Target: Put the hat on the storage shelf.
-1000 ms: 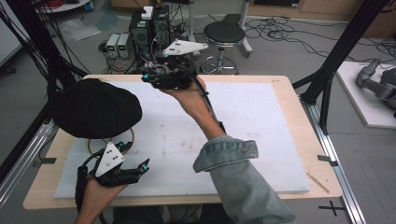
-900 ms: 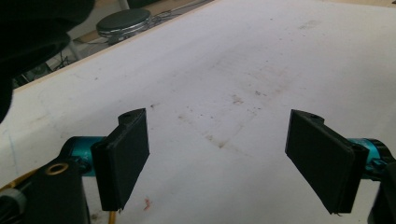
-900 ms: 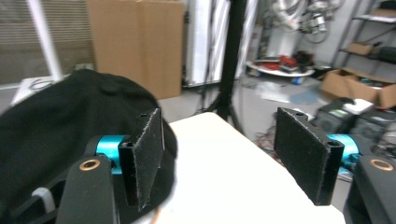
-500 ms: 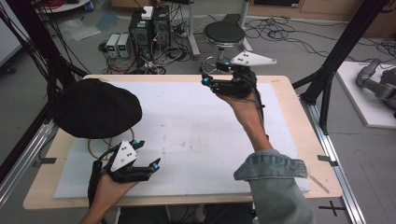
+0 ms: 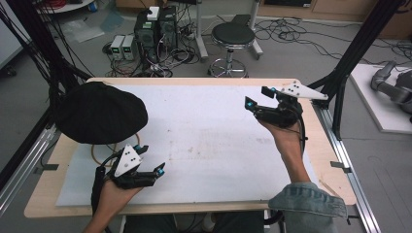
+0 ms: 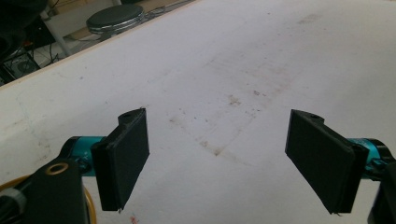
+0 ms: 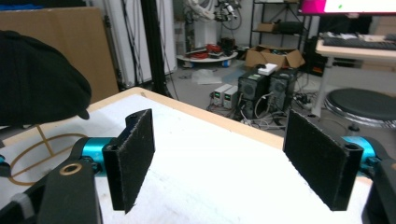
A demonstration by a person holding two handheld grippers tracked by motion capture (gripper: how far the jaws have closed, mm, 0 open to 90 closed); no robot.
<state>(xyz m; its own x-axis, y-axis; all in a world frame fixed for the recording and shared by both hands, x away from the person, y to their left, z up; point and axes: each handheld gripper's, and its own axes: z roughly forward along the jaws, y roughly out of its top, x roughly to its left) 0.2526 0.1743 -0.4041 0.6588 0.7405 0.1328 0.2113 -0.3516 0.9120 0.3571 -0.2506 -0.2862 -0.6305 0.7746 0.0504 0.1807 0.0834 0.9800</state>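
Round black cloth cap lies on stained white sheet.

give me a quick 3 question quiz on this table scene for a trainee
1. True or false: the right gripper holds the round black fabric hat.
2. Which gripper is nearer the hat: A) left gripper B) right gripper?
3. Fill in: a thin tan ring shows from under the hat's ____ edge in the high view.

Key
1. False: in the right gripper view its jaws stand wide apart with nothing between them; they have just been opening.
2. A: it sits at the near left of the white table mat, just below the hat, jaws open and empty.
3. Near (bottom).
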